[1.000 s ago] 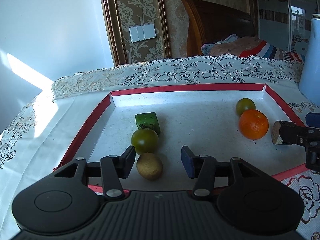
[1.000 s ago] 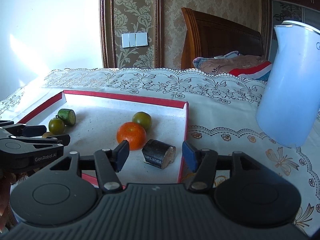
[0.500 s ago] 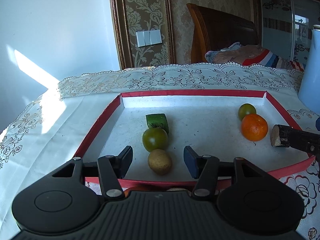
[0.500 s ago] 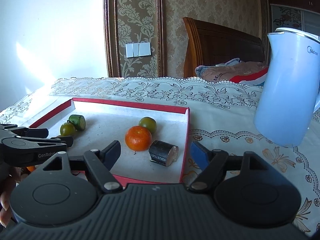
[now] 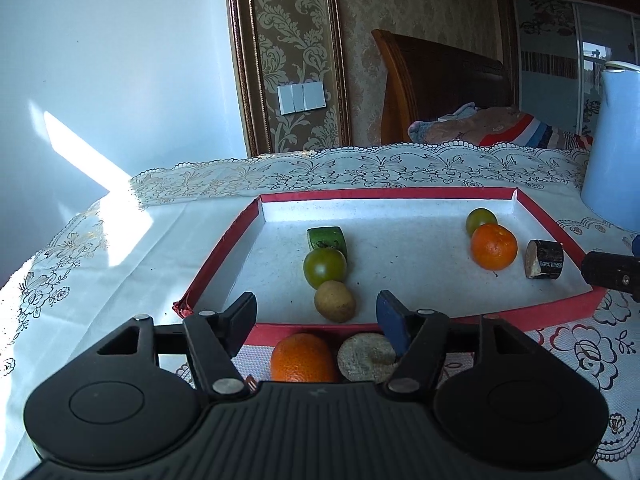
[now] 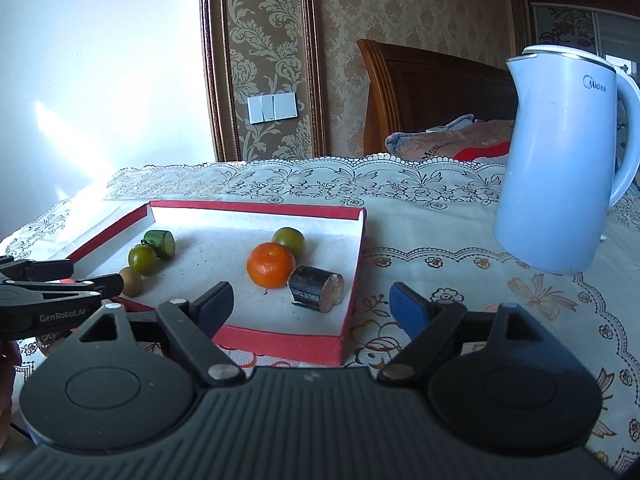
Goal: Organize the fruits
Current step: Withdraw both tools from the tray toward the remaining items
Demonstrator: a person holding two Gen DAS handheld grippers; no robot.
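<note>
Left gripper [image 5: 316, 314] and right gripper [image 6: 310, 302] — jaws spread, holding nothing.

Tray [image 5: 224, 264]: I see two groups – green tomato [image 5: 325, 266], brown fruit [image 5: 334, 301]; orange [image 5: 493, 246], dark stub [image 5: 545, 259].
Outside: second orange [image 5: 302, 358] – near rim.

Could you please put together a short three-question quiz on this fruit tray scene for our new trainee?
1. True or false: the left tool grips the orange.
2. How many green tomatoes lie in the red tray?
3. What touches the orange in the tray: A. dark cylinder piece, B. kettle, C. cucumber piece?

Key: 1 false, both tools are open; 2 two; 3 A.
</note>
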